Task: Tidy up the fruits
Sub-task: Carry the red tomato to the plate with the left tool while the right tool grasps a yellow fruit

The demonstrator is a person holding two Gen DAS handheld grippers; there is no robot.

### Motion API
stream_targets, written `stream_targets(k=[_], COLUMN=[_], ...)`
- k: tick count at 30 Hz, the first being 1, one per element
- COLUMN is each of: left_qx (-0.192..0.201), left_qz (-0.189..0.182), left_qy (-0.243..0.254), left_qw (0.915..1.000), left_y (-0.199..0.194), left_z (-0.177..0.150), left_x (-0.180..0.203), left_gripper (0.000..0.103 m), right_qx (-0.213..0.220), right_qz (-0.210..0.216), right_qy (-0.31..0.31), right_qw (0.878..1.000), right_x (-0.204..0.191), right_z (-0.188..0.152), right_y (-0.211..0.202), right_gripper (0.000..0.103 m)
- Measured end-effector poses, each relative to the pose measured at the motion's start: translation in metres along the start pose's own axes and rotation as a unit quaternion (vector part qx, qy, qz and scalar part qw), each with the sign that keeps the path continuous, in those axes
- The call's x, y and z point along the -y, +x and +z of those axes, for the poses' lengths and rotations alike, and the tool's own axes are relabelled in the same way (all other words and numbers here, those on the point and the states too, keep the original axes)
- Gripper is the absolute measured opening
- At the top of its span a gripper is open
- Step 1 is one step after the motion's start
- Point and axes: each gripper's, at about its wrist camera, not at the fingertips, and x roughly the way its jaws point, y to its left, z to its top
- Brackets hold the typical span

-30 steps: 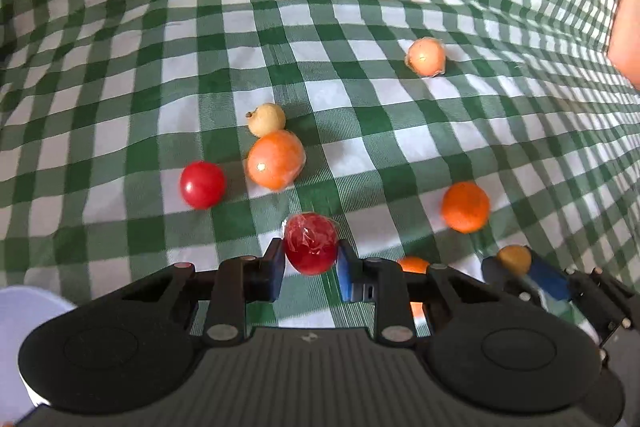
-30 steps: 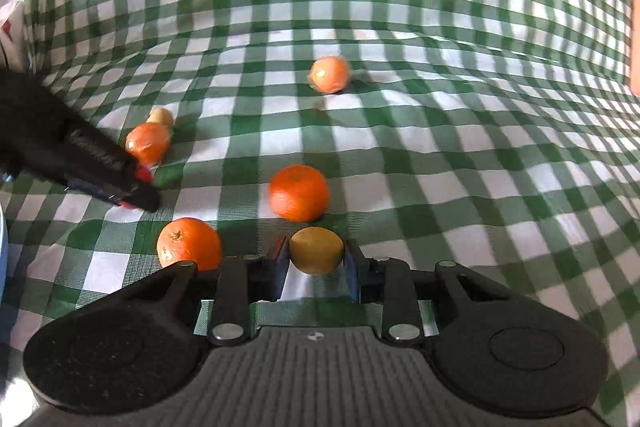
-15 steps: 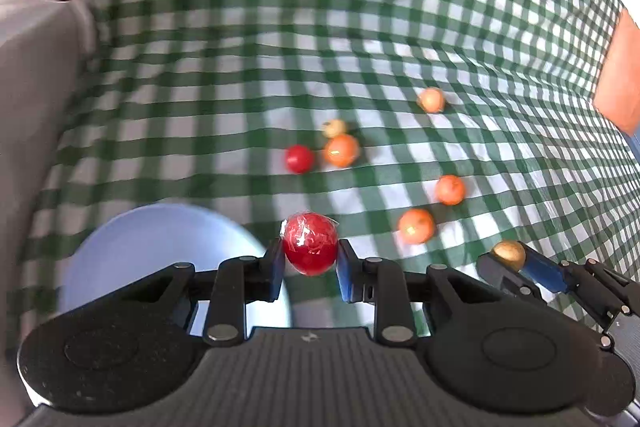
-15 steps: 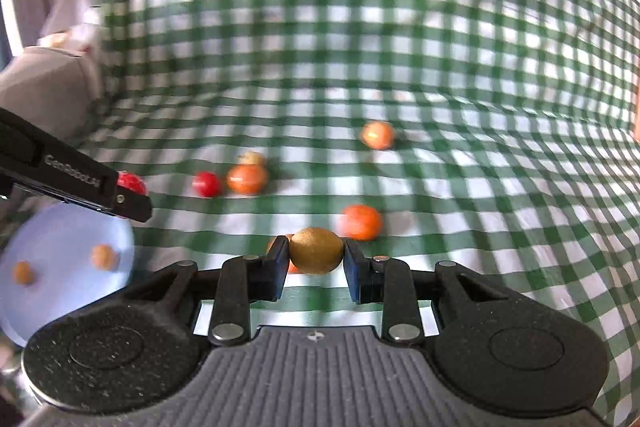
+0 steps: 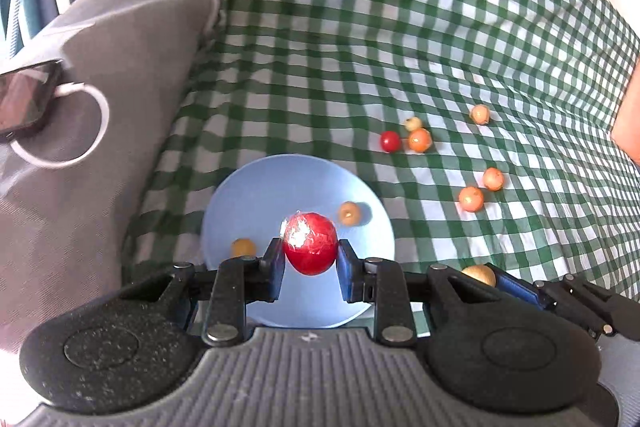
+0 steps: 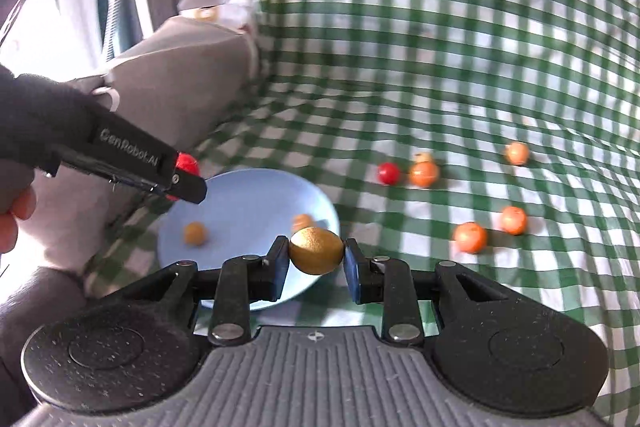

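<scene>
Red fruit (image 5: pixel 310 243) in left gripper (image 5: pixel 310 263), now over blue plate (image 5: pixel 248 195).

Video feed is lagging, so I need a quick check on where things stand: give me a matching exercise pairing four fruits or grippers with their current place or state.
Things:
1. red fruit
2. golden-brown fruit
3. two small orange fruits
4. small red fruit

Places or states:
A. lying on the checked cloth, beside an orange fruit
B. clamped in the right gripper
C. resting on the blue plate
D. clamped in the left gripper, above the plate

Pairs: 1-D, 2-B, 3-C, 4-A
</scene>
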Motion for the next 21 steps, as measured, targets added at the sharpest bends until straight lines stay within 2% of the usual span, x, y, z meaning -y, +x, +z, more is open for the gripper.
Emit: stream_targets(k=[6,21], left_qx=[0.006,0.001], left_qz=[0.004,0.008], left_qy=[-0.007,-0.015], left_qw=[0.9999,0.9999], left_y=[-0.011,-0.001], left_z=[-0.007,-0.005], left_x=[-0.014,-0.022], left_gripper=[0.03,0.03], right_qx=[-0.003,-0.008], right_qz=[0.006,0.01], right_qy=[-0.009,-0.009], right_qw=[1.0,1.0], right_x=[-0.013,-0.012], right_z=[-0.005,-0.002], right_y=[-0.011,-0.002], right_gripper=[0.031,0.031])
